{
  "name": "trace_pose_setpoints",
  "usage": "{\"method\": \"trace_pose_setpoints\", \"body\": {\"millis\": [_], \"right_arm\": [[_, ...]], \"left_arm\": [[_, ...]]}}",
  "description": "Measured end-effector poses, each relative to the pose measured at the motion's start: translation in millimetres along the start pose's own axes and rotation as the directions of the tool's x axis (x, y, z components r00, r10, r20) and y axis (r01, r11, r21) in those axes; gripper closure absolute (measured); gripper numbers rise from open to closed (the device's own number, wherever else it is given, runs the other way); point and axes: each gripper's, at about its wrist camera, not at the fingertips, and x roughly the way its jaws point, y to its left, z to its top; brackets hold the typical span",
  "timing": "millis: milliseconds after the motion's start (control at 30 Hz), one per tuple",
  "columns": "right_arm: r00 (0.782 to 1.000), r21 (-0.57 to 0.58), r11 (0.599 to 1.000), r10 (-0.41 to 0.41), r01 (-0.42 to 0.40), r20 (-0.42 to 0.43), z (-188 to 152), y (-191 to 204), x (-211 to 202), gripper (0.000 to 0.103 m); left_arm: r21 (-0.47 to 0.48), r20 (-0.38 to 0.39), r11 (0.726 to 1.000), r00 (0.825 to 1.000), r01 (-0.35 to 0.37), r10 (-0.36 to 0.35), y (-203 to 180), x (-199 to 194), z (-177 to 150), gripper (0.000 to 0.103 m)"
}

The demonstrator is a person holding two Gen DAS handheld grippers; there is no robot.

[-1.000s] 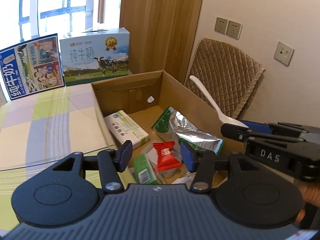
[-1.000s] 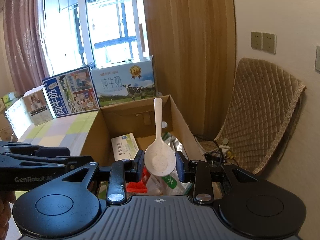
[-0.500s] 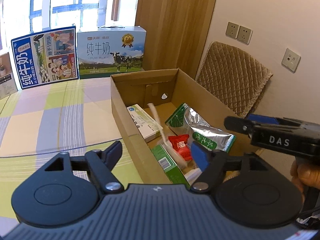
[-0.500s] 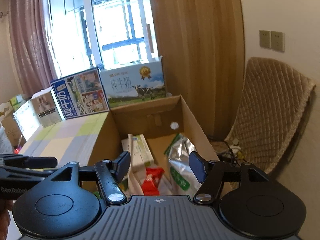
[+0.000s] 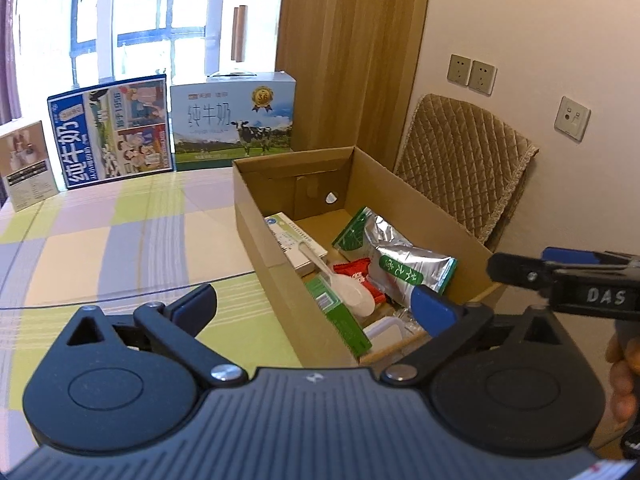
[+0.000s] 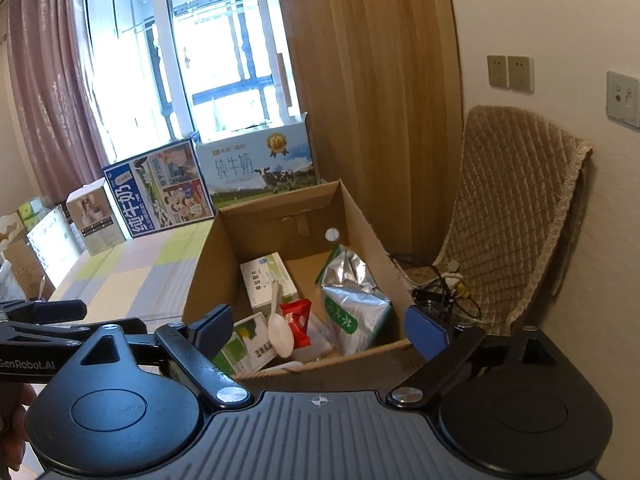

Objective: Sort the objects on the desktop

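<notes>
White spoon (image 6: 280,330) lies in cardboard box (image 5: 404,200) at the counter (image 5: 120,248) right edge, atop sorted packets. Both tools, left (image 5: 316,304) and right (image 6: 320,324), are spread wide, empty, presumably free for the next item.

The right gripper (image 6: 318,326) hangs with fingers spread wide and nothing between them, above the near edge of the cardboard box (image 6: 372,236). Inside, a white spoon (image 6: 279,328) lies between a red packet (image 6: 297,322) and a green-and-white carton (image 6: 246,346); a silver pouch (image 6: 352,304) leans by the right wall.
</notes>
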Motion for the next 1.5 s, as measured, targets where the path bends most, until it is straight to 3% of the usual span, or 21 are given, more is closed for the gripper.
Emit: {"method": "trace_pose_setpoints", "body": {"millis": [200, 933, 1133, 1333, 1500], "right_arm": [[1.000, -0.017, 1.000, -0.004, 0.004, 0.005, 1.9, 6.7, -22.8, 0.002], [0.999, -0.072, 0.997, 0.002, -0.005, -0.041, 0.3, 26.6, -83.1, 0.002], [0.999, -0.090, 0.996, 0.011, -0.016, -0.050, -2.3, 32.9, -95.1, 0.002], [0.998, -0.081, 0.996, 0.016, -0.021, -0.066, -7.3, 31.2, -105.7, 0.002], [0.997, -0.083, 0.996, 0.007, -0.014, -0.077, -10.5, 27.3, -111.7, 0.002]], "left_arm": [[-0.016, -0.003, 1.000, 1.000, -0.022, 0.022, 1.4, -22.6, -6.3, 0.001], [-0.098, -0.052, 0.994, 0.997, -0.055, 0.050, -6.8, -83.1, -17.6, 0.001], [-0.089, -0.050, 0.994, 0.997, -0.058, 0.054, -14.9, -99.2, -20.0, 0.001], [-0.039, -0.069, 0.992, 0.991, -0.119, 0.116, -23.2, -106.7, -25.3, 0.001], [-0.040, -0.086, 0.991, 0.988, -0.129, 0.125, -23.8, -108.5, -30.2, 0.001]]}}
